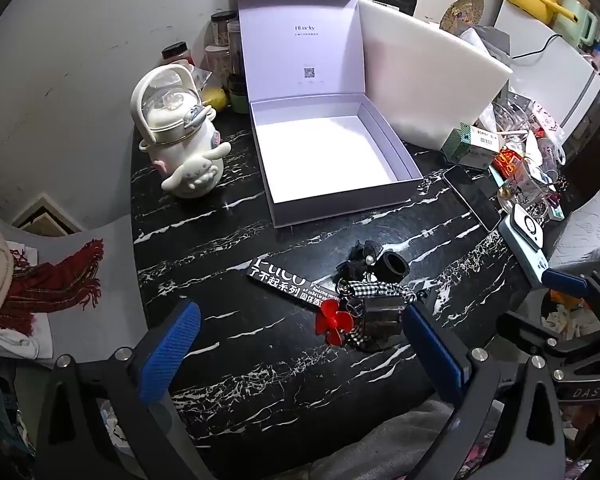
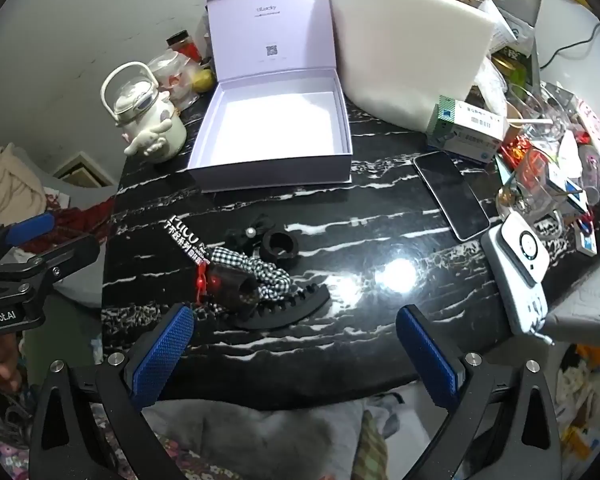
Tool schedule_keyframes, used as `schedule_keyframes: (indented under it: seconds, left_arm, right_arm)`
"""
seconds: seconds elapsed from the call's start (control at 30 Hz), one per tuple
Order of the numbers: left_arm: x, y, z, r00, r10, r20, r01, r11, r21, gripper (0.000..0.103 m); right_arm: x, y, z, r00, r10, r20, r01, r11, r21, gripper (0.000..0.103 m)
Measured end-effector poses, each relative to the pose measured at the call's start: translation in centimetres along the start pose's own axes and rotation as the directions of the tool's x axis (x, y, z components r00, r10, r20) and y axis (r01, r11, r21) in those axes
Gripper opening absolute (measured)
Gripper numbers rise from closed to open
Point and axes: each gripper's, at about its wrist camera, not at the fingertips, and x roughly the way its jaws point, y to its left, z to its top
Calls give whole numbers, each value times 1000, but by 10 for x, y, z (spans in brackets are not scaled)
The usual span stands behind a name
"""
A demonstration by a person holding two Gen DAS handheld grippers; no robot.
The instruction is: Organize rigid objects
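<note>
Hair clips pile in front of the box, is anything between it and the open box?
Nothing visible stands in the way. The pile of hair clips lies on the dark marble table, and only bare tabletop separates it from the open, empty lavender box. The phone lies off to the right, clear of that path.

The table (image 2: pixel 380 208) looks like polished black stone veined white, glossy enough to mirror lamp glare. The open box (image 2: pixel 276 168) at 12 o'clock is smooth matt lilac card, while the gingham scrunchie (image 2: pixel 272 272) is soft woven cloth. The gripper pads (image 2: pixel 160 356) are blue rubber with a knurled diamond texture
</note>
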Motion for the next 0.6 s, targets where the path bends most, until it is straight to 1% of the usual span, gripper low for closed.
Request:
schedule_keyframes:
  seconds: [0.6]
  left_arm:
    - [-4, 2, -1, 1000, -10, 3, 10, 1000, -4, 103]
  right_arm:
    - [2, 4, -3, 1000, 17, -3, -17, 1000, -18, 103]
